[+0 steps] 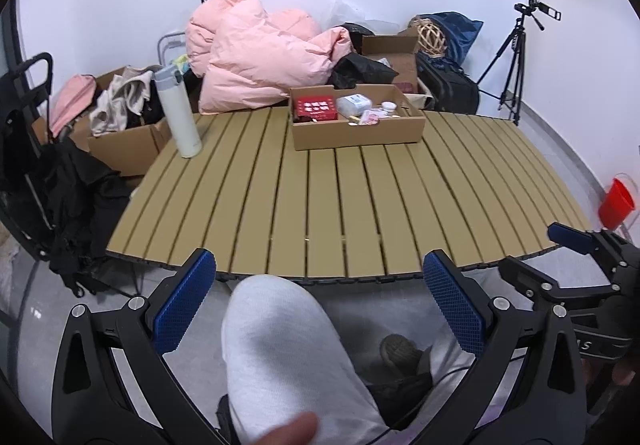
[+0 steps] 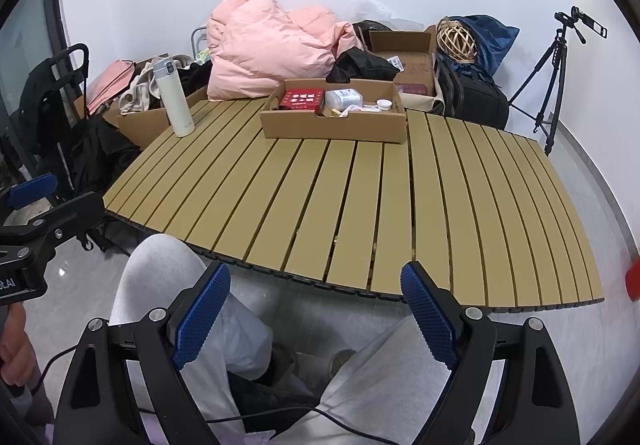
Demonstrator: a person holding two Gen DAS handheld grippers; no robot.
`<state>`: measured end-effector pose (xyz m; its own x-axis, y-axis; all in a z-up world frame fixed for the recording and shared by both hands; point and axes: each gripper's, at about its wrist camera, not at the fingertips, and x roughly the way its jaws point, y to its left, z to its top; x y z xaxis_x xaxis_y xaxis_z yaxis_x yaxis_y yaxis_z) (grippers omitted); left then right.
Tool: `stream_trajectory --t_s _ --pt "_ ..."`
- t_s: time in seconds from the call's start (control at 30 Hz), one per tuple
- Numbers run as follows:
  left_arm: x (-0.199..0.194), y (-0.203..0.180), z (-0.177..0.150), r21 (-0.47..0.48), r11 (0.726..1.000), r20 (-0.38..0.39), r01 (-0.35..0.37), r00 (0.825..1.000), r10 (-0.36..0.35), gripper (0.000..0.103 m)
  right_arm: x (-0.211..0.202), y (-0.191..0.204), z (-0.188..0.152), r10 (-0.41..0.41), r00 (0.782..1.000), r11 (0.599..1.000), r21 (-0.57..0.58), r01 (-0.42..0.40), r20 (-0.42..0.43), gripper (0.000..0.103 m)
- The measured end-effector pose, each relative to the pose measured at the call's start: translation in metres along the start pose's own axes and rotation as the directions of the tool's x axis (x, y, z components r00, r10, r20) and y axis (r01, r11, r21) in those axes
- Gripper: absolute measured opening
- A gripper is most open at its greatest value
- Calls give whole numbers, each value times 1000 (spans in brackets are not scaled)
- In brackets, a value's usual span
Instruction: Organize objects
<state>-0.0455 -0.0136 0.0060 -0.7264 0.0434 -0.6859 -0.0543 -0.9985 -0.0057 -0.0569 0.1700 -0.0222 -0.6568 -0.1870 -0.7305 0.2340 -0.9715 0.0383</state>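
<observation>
Grippers: left gripper (image 1: 320,309) and right gripper (image 2: 316,325) spread wide, empty, short of slatted table (image 2: 360,205). Cardboard tray (image 2: 334,127) at table's far edge; flask (image 2: 172,97) far-left. Tray contents partly hidden. Table centre unobstructed.

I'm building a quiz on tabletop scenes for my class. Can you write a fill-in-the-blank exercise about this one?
1. The white bottle stands ____ on the slatted table.
2. The red box lies inside the ____ tray.
3. Behind the table lies a ____ duvet.
4. Both the left gripper and the right gripper are ____, holding nothing.

Missing words: upright; cardboard; pink; open
</observation>
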Motion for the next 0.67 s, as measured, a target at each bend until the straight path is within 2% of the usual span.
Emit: stream_trajectory --t_s 0.2,0.4,0.67 --pt "1 -4 0 17 1000 -1 -11 1000 11 103 1 1 -1 -1 1000 1000 1 1 -4 90" --pt "10 -3 -1 9 1000 -34 -18 999 18 103 6 -1 -2 4 1000 1000 2 -4 -13 90" --pt "37 -6 -5 23 1000 -88 -5 996 7 103 30 -3 -10 6 997 1000 24 -4 -71 90"
